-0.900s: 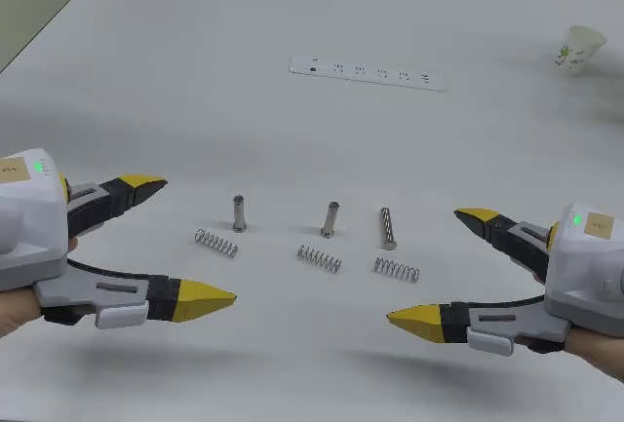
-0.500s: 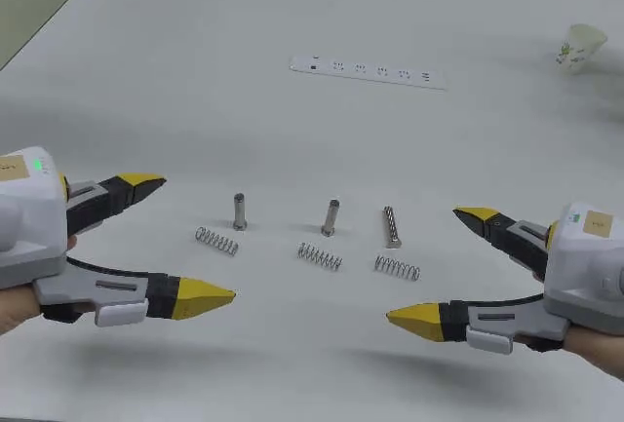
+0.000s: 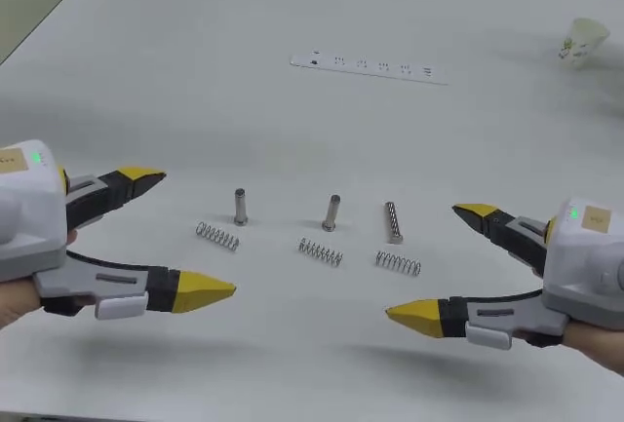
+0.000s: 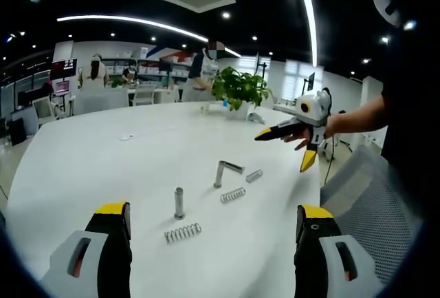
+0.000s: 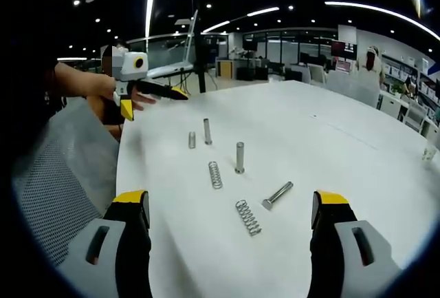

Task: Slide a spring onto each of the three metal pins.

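Observation:
Three metal pins stand in a row on the white table: the left pin (image 3: 240,205) and the middle pin (image 3: 331,212) upright, the right pin (image 3: 392,222) lying flat. One spring lies in front of each: left spring (image 3: 216,237), middle spring (image 3: 320,252), right spring (image 3: 398,263). My left gripper (image 3: 185,235) hovers open to the left of the row, holding nothing. My right gripper (image 3: 437,263) hovers open to the right, also holding nothing. From the right gripper view (image 5: 232,198) the flat pin (image 5: 277,195) is nearest. The left gripper view (image 4: 213,210) has the left pin (image 4: 179,203) closest.
A white power strip (image 3: 369,67) lies farther back on the table (image 3: 292,139). A paper cup (image 3: 582,40) stands at the far right. The table's left edge runs along the upper left. Desks, a plant (image 4: 237,86) and people are beyond the table.
The head camera has tilted a little, so everything sits slightly higher in view. Pins, springs and both open grippers keep their places.

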### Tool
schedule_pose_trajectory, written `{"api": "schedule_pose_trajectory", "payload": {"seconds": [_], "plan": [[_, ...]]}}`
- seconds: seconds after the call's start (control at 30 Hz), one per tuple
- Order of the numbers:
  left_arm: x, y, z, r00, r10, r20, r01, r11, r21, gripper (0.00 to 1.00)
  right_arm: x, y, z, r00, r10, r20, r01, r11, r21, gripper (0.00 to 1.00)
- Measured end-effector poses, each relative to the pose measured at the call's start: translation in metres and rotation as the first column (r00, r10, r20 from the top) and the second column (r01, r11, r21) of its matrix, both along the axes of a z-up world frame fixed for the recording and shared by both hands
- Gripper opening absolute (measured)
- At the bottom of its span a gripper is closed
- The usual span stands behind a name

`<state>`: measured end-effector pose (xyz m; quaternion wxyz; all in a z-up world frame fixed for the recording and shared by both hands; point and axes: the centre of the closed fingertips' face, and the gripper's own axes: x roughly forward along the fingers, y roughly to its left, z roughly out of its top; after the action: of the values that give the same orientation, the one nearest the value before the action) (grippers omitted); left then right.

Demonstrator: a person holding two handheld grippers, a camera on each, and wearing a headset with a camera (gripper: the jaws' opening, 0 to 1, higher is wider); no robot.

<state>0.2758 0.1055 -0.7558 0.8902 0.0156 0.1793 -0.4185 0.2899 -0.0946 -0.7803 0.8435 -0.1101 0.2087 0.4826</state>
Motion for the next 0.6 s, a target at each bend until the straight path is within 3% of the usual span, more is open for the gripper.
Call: {"api": "schedule_pose_trajectory", "payload": {"seconds": [0.6], "plan": [[0.0010,-0.0003,-0.0003,1.000,-0.009,-0.005,0.009,1.000,0.006,0.98,0.0001,-0.0027,0.0000,1.000,-0.006,-0.004,0.007,1.000,0.004,0.98]]}}
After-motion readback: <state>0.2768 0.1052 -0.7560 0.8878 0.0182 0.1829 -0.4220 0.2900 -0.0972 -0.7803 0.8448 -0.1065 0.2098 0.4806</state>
